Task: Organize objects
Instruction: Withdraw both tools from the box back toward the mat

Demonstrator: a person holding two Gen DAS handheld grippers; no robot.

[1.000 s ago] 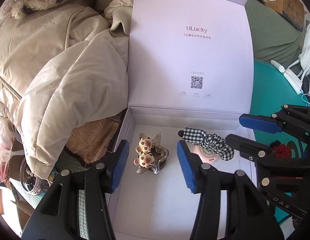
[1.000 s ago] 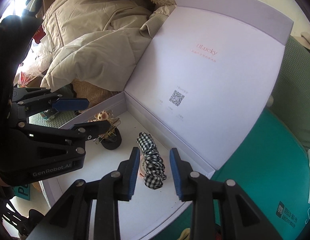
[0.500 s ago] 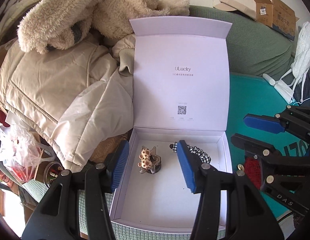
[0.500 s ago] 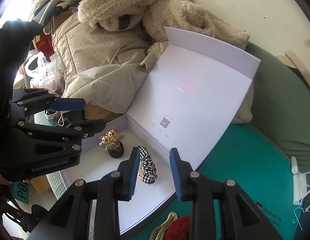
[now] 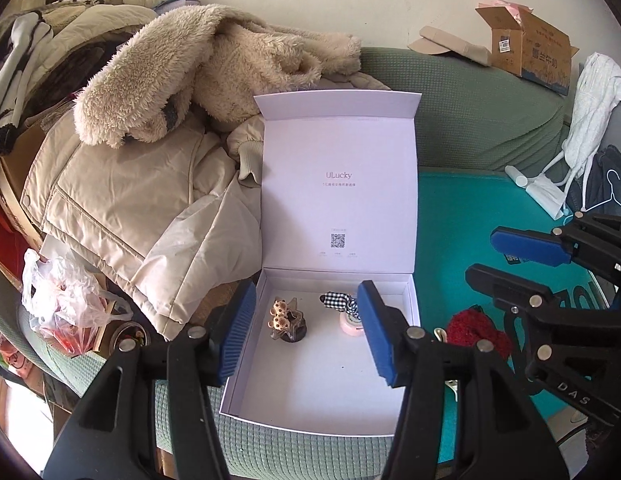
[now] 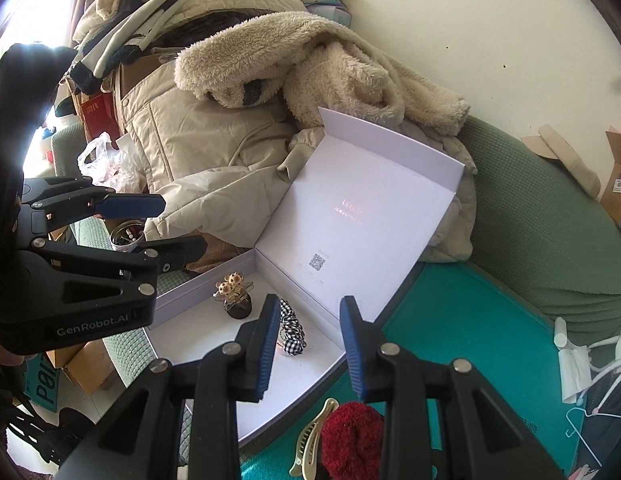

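Note:
A white box (image 5: 322, 392) with its lid raised sits on the sofa; it also shows in the right wrist view (image 6: 198, 332). Inside it lie a bear hair clip (image 5: 286, 320) (image 6: 232, 290) and a checked scrunchie (image 5: 342, 302) (image 6: 292, 330) on a pink item. A red fluffy hair clip (image 5: 476, 330) (image 6: 350, 432) lies on the teal mat right of the box. My left gripper (image 5: 306, 332) is open and empty above the box's front. My right gripper (image 6: 310, 340) is open and empty, above the box's right edge and the red clip.
Beige coats and a fleece (image 5: 150, 168) pile up left of the box. A plastic bag (image 5: 66, 300) lies lower left. The teal mat (image 5: 462, 216) spreads right. A cardboard box (image 5: 526, 48) sits on the sofa back, white cloth and a hanger (image 5: 590, 120) far right.
Both grippers have pulled back and up from the box, so it looks smaller. The scrunchie and bear clip stay in the box. The red clip came into the right wrist view.

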